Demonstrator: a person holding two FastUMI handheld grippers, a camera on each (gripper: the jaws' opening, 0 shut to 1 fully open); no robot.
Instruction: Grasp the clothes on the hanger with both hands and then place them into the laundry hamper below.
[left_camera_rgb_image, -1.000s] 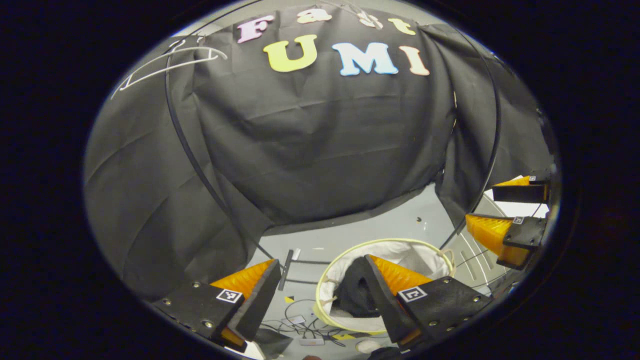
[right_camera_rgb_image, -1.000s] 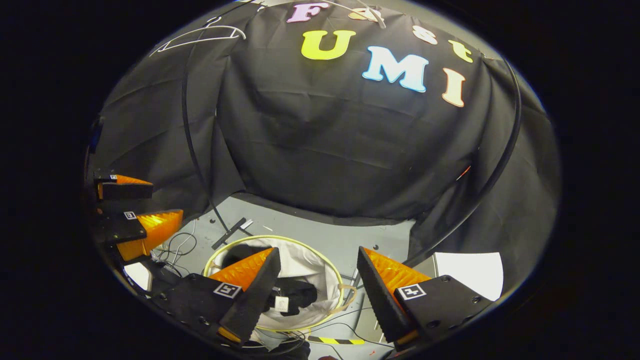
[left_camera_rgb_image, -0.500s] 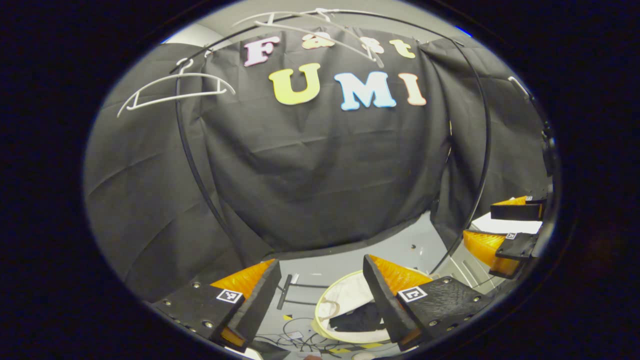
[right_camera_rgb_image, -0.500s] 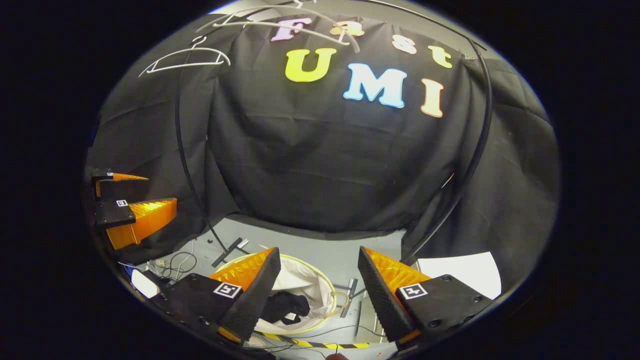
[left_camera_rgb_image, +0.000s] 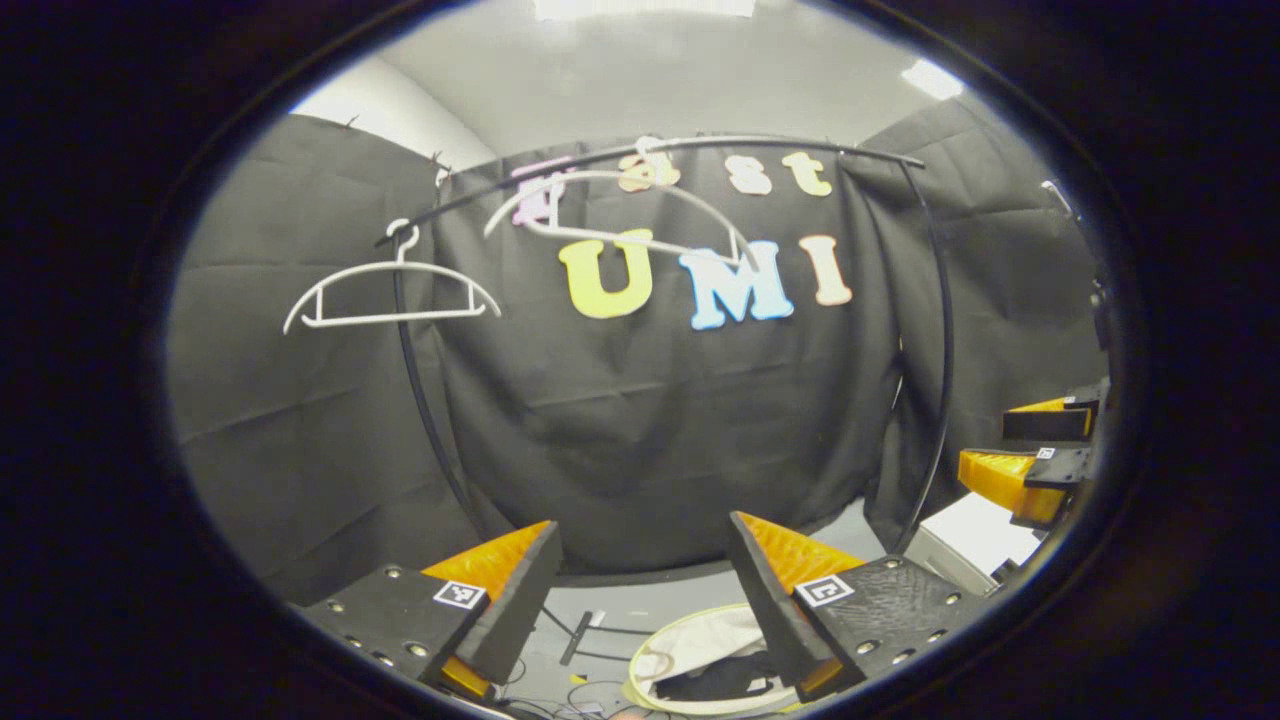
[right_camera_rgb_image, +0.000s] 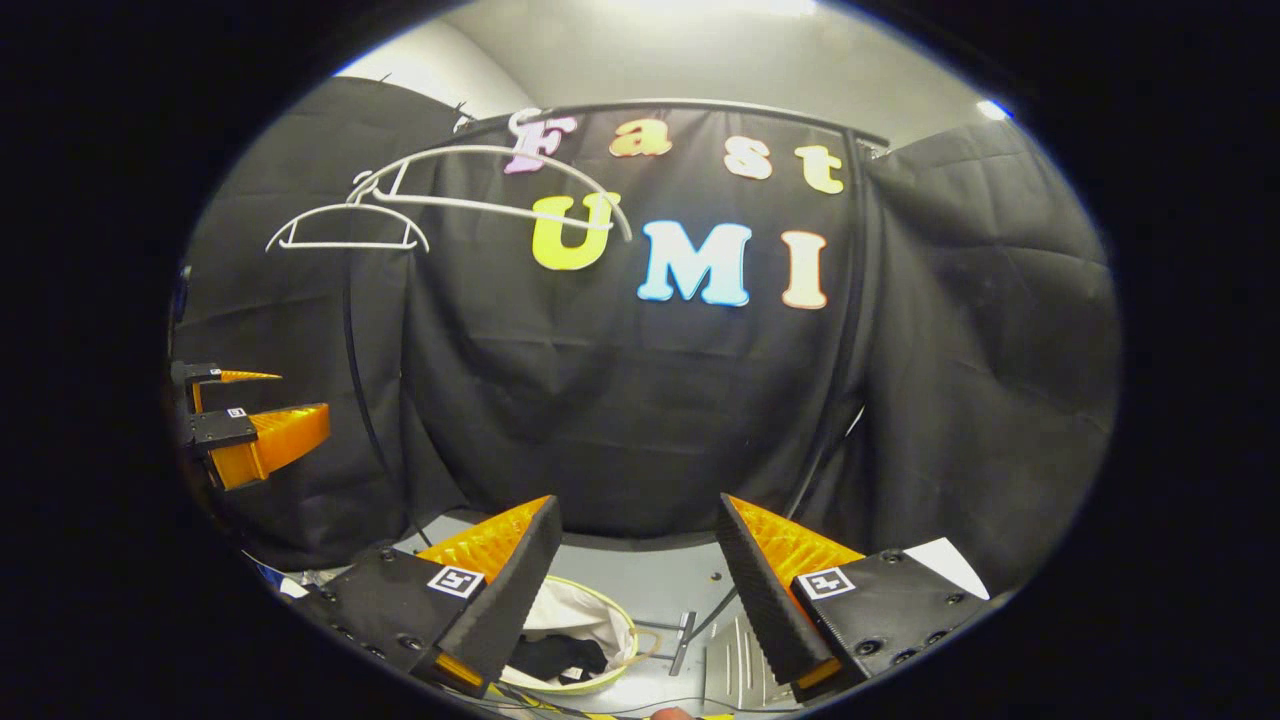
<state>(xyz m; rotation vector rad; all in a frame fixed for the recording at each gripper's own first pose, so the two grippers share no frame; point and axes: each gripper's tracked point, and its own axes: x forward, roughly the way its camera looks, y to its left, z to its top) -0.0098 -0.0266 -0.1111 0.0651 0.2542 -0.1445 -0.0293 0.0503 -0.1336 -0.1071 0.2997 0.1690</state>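
A dark garment (left_camera_rgb_image: 715, 682) lies inside the white-lined hamper (left_camera_rgb_image: 715, 637) on the floor, low between my left gripper's fingers. My left gripper (left_camera_rgb_image: 643, 522) is open and holds nothing. In the right gripper view the same garment (right_camera_rgb_image: 555, 655) lies in the hamper (right_camera_rgb_image: 575, 620), partly hidden behind one finger. My right gripper (right_camera_rgb_image: 635, 500) is open with nothing in it. Two bare white hangers (left_camera_rgb_image: 390, 295) (left_camera_rgb_image: 620, 215) hang from the curved black rail (left_camera_rgb_image: 660, 150) overhead. Each gripper appears at the edge of the other's view: the right gripper (left_camera_rgb_image: 985, 440) and the left gripper (right_camera_rgb_image: 300, 393).
The rail's black uprights (left_camera_rgb_image: 940, 350) (left_camera_rgb_image: 420, 400) run down to the grey floor on either side of the hamper. A white sheet (right_camera_rgb_image: 945, 565) lies on the floor at the right. A short dark bar (left_camera_rgb_image: 577, 637) lies on the floor beside the hamper.
Both grippers have risen and tilted up, still open. The hamper with the garment has slid to the bottom of both views. The rail and bare hangers have dropped lower in view.
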